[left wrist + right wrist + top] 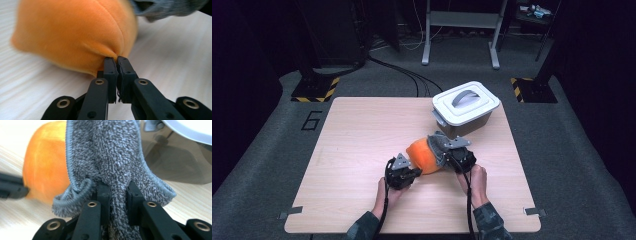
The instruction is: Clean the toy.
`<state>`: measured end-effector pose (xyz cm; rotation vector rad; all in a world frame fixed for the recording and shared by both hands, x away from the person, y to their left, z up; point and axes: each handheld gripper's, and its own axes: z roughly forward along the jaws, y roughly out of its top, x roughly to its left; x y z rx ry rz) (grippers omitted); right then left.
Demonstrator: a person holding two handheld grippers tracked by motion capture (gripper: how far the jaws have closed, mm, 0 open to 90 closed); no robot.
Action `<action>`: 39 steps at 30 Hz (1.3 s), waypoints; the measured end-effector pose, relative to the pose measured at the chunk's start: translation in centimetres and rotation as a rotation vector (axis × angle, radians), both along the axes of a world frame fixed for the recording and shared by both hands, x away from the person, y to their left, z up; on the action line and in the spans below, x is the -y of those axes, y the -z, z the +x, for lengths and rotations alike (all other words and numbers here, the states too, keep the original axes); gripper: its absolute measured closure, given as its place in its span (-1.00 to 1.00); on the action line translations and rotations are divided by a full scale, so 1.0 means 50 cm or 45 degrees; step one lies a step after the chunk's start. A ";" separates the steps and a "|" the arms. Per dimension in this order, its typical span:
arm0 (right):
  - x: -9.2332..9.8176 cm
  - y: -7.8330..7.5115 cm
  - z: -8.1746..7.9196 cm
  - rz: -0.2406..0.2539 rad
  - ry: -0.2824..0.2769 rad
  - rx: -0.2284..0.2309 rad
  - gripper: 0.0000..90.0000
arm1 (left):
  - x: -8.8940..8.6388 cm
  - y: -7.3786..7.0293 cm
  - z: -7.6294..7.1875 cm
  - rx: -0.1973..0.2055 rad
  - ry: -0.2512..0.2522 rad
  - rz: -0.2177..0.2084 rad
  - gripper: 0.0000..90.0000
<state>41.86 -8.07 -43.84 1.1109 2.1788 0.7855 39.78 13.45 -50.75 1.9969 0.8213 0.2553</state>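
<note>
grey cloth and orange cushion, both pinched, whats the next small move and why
Probably lift the right tongs a little, drawing the grey cloth off the orange cushion. The left tongs are shut on the cushion's seam, anchoring it, and the cloth drapes against the cushion's far end.

A recording studio or lab is indicated rather than a home. A bare wooden table (362,150) is set on grey carpet (272,150), with a "6" (311,120) marked on the floor beside it. Yellow-and-black hazard tape (316,91) is seen at dark stand bases, black cables (402,72) are run across the floor, and what is probably a grey metal frame (460,30) is placed behind.
</note>
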 end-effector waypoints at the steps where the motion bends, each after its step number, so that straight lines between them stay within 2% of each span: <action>1: -0.003 0.004 0.003 -0.008 0.012 -0.005 0.71 | 0.002 0.001 -0.001 0.006 0.003 0.005 0.93; 3: -0.003 0.016 0.015 -0.021 0.008 -0.024 0.71 | -0.006 -0.001 0.001 -0.014 0.001 -0.015 0.84; 5: 0.003 0.025 0.022 -0.005 0.012 -0.040 0.71 | -0.020 -0.005 0.002 -0.022 -0.005 -0.040 0.64; 7: 0.009 0.032 0.027 0.004 0.008 -0.035 0.71 | -0.036 -0.014 0.005 -0.017 -0.027 -0.040 0.39; 9: 0.014 0.034 0.029 0.009 0.014 -0.042 0.71 | -0.053 -0.023 0.012 0.000 -0.063 -0.037 0.31; 11: 0.016 0.036 0.030 0.010 0.016 -0.039 0.71 | -0.067 -0.030 0.024 0.016 -0.102 -0.012 0.26; 12: 0.017 0.036 0.031 0.003 0.013 -0.040 0.71 | -0.072 -0.032 0.030 0.008 -0.123 -0.013 0.23; 13: 0.017 0.036 0.032 0.004 0.014 -0.043 0.71 | -0.080 -0.035 0.040 0.023 -0.133 0.018 0.19; 17: 0.019 0.037 0.036 -0.008 0.014 -0.041 0.71 | -0.090 -0.036 0.071 0.011 -0.184 0.062 0.10; 21: 0.022 0.040 0.039 -0.021 0.021 -0.042 0.71 | -0.089 -0.029 0.103 -0.021 -0.158 0.092 0.02; 24: 0.025 0.041 0.040 -0.021 0.019 -0.044 0.71 | -0.084 -0.022 0.119 -0.043 -0.100 0.083 0.01; 25: 0.025 0.042 0.039 -0.021 0.018 -0.042 0.71 | -0.084 -0.022 0.119 -0.041 -0.082 0.066 0.10; 28: 0.025 0.040 0.038 -0.027 0.022 -0.033 0.71 | -0.080 -0.024 0.114 -0.031 -0.054 0.064 0.26; 29: 0.025 0.038 0.036 -0.034 0.025 -0.026 0.71 | -0.079 -0.026 0.111 -0.030 -0.050 0.079 0.29; 31: 0.025 0.033 0.028 -0.038 0.031 -0.006 0.71 | -0.075 -0.025 0.106 -0.030 -0.045 0.066 0.29; 32: 0.023 0.028 0.022 -0.044 0.046 0.007 0.71 | -0.072 -0.026 0.100 -0.035 -0.047 0.080 0.30; 33: 0.023 0.018 0.012 -0.054 0.035 0.038 0.71 | -0.071 -0.026 0.098 -0.031 -0.038 0.075 0.29; 34: 0.019 0.011 0.005 -0.043 0.041 0.044 0.71 | -0.069 -0.026 0.095 -0.035 -0.039 0.071 0.29; 35: 0.018 0.006 0.001 -0.051 0.030 0.061 0.71 | -0.066 -0.027 0.090 -0.039 -0.048 0.065 0.28; 36: 0.015 0.000 -0.005 -0.048 0.015 0.075 0.71 | -0.064 -0.027 0.086 -0.034 -0.030 0.060 0.28; 39: 0.000 -0.014 -0.018 -0.050 -0.024 0.078 0.71 | -0.052 -0.031 0.069 -0.037 -0.006 0.061 0.26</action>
